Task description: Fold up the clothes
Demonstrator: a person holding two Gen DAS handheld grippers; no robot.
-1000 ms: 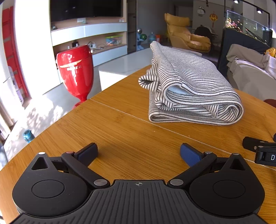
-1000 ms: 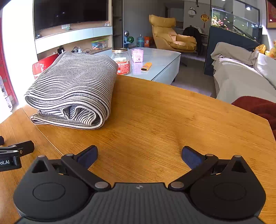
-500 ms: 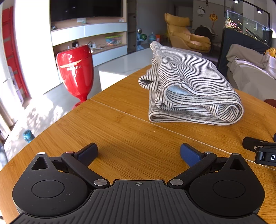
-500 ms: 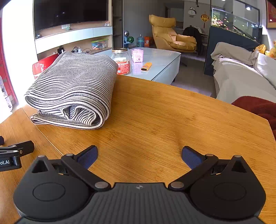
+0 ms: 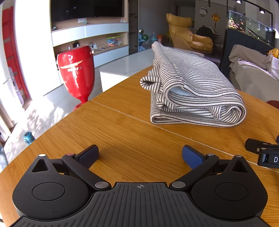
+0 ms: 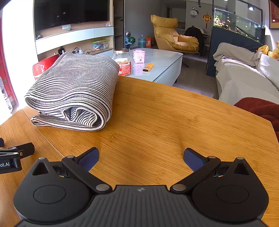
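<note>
Both tools (image 5: 140, 154) (image 6: 141, 157) agape w/ nothing; ribbed striped knit (image 5: 195, 90) folded.

yellow armchair (image 6: 171, 37), wall television (image 6: 71, 14), sunlit floor (image 5: 43, 111)

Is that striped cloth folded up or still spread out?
Folded. The striped cloth sits as a compact bundle with stacked layers on the wooden table.

We see the folded garment (image 5: 193, 90) lying on the table (image 5: 122, 132), ahead of both grippers: right of the left gripper (image 5: 139, 155), left of the right gripper (image 6: 141, 157). Behind the table stands a low table (image 6: 162, 62) bearing a jar (image 6: 123, 61).
</note>
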